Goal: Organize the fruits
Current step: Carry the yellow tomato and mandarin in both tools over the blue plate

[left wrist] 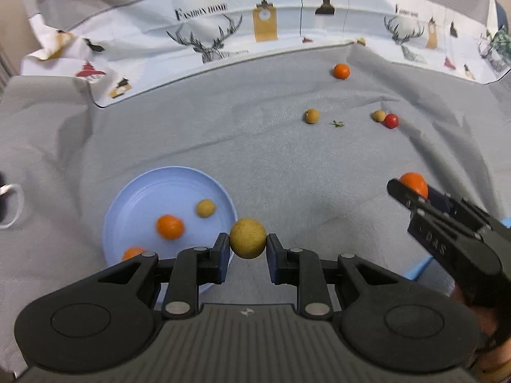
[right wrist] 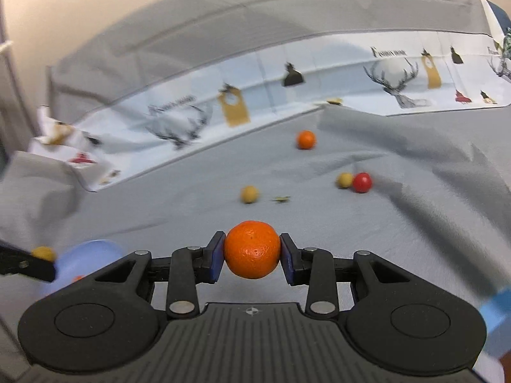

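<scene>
Clamped between the blue pads of the left tool (left wrist: 247, 245) is a tan round fruit (left wrist: 247, 238), held just beside the near right rim of a light blue plate (left wrist: 134, 191). On the plate lie three fruits: an orange (left wrist: 170, 227) near the middle, a small tan fruit (left wrist: 205, 208) to its far right, and a second orange (left wrist: 132, 253) at the near edge, partly hidden by the tool's arm.

Right tool (right wrist: 252, 255) — closed on an orange fruit (right wrist: 252, 249), pads pressing both sides; the same tool (left wrist: 410, 188) appears at the right in the left wrist view, with its orange fruit (left wrist: 415, 182) showing past the fingertip, well apart from the plate.

Worktop: covered by a wrinkled grey cloth (left wrist: 271, 159). Loose fruit at the far right — one orange (left wrist: 341, 71) farthest out, a tan fruit (left wrist: 312, 116) nearer and to the left, and another tan fruit (left wrist: 378, 115) touching a red fruit (left wrist: 391, 120). Between the two tan fruits lies a small green stem scrap (left wrist: 338, 123).

Far edge: a white printed sheet (left wrist: 223, 35) with deer heads, hanging lamps and the words "Fashion home". In the right wrist view the plate (right wrist: 92, 252) sits at near left, blurred, with the left tool (right wrist: 28, 266) beside it.
</scene>
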